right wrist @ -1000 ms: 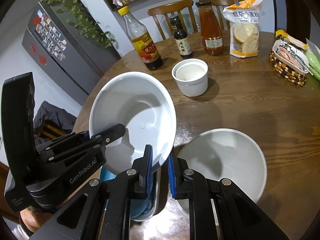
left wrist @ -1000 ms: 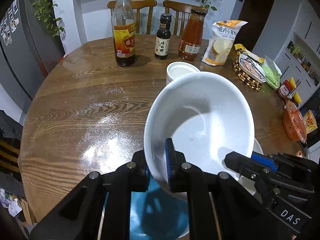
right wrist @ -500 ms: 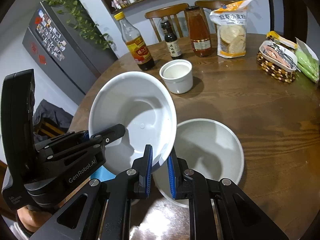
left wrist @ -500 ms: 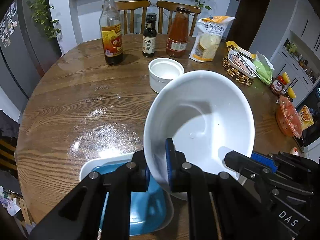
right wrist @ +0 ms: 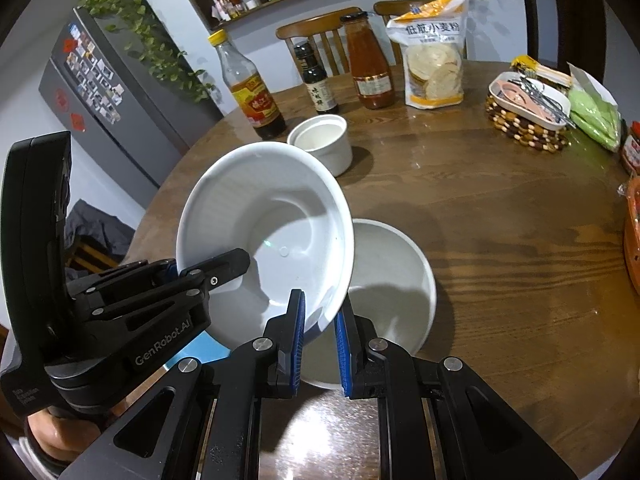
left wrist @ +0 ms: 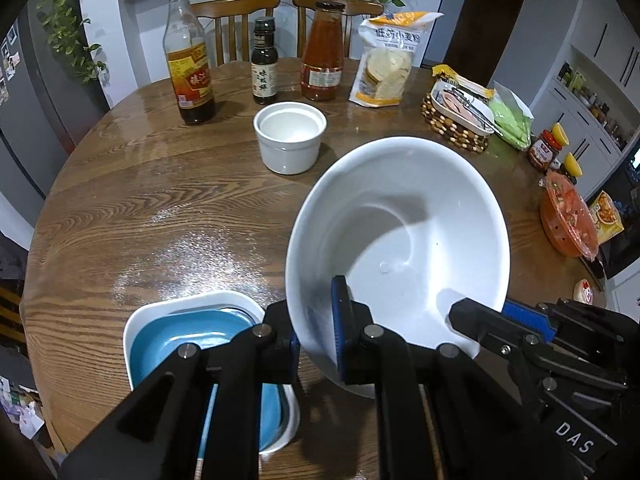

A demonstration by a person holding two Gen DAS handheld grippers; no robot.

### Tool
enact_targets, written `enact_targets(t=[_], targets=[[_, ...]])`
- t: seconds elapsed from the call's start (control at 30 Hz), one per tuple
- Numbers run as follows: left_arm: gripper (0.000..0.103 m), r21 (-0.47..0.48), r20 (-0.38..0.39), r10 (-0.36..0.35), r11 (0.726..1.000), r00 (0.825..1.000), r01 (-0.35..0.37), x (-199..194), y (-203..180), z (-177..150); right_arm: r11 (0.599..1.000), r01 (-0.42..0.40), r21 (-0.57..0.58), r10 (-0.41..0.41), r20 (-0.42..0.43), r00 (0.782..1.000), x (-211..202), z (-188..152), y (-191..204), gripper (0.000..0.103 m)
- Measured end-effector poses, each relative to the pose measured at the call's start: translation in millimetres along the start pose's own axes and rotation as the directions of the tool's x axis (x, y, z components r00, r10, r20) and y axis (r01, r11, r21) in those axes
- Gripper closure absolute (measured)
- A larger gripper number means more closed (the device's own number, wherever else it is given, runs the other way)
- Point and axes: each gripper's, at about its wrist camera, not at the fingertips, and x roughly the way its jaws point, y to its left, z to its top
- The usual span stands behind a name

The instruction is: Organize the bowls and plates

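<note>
Both of my claws are clamped on the white bowl's point(left wrist: 400, 248) rim: my left gripper point(left wrist: 318, 332) on its near-left edge, my right gripper point(right wrist: 320, 332) on its near-right edge. I see the bowl tilted, lifted clear of the round wooden table point(left wrist: 160, 208). Below it to the right sits a second white bowl point(right wrist: 392, 288); left of it, stacked blue and white plates point(left wrist: 168, 344); beyond it, a white ramekin point(left wrist: 290, 136).
</note>
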Motion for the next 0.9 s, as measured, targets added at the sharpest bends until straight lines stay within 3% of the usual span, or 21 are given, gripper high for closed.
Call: enact_targets(t=[0.6,0.9], targets=[[0.090,-0.020,-0.131,0.002,1.000,0.991,-0.004,43.5,-9.5,-14.3,1.000,-0.009,0.030,0.012,-0.118,0.993,32.4,-14.5,-27.9,0.086],[0.089,0.013,-0.156,0.011,1.000,0.988,-0.009,55.0,-19.3,-9.9,0.999,0.002,0.050,0.005,-0.141,0.990,36.5,-11.8,-39.2,0.086]])
